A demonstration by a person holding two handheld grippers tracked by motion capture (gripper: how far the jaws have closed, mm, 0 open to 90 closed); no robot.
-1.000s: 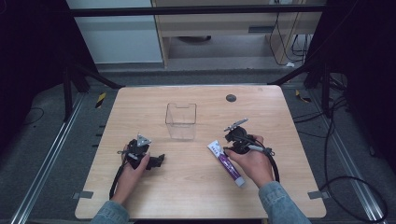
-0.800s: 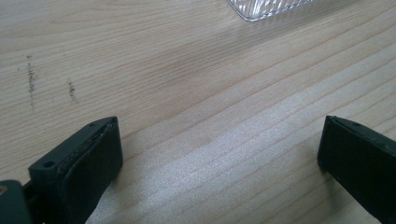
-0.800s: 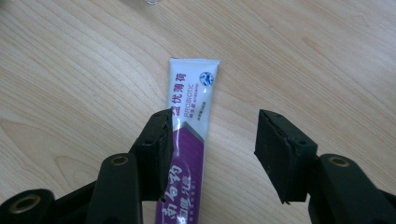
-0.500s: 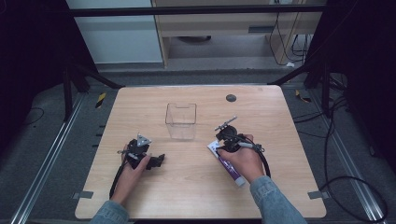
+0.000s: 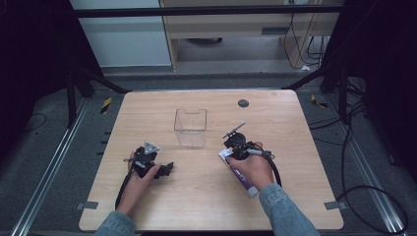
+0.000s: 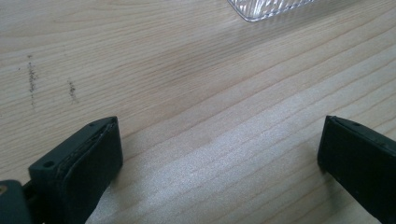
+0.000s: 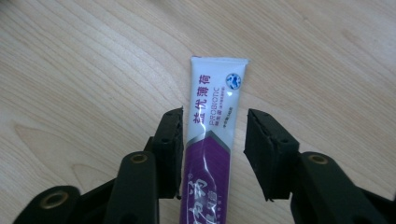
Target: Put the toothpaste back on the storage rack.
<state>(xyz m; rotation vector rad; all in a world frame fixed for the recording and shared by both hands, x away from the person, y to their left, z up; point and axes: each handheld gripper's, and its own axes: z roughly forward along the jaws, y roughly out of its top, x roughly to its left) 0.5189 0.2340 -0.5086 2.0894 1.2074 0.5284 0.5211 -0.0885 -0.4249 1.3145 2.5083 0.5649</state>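
A purple and white toothpaste tube (image 5: 244,180) (image 7: 212,107) lies flat on the wooden table (image 5: 295,132), right of centre. My right gripper (image 5: 230,153) (image 7: 212,140) points down over the tube's flat white end, one jaw on each side. The jaws have just been closing. One pad lies against the tube's edge, while a gap shows between the tube and the other pad (image 7: 261,140). My left gripper (image 5: 166,170) (image 6: 219,154) rests on the table at the left, open wide over bare wood. A clear plastic box (image 5: 190,127) (image 6: 266,7) stands between the two, farther back.
A small dark round disc (image 5: 243,103) sits near the table's far edge. Cables trail from both grippers toward the front edge. Metal rails run along both sides of the table, and black stand legs rise behind it.
My right hand has shifted left, bringing its gripper over the tube's white end. The left hand and the box have stayed put.
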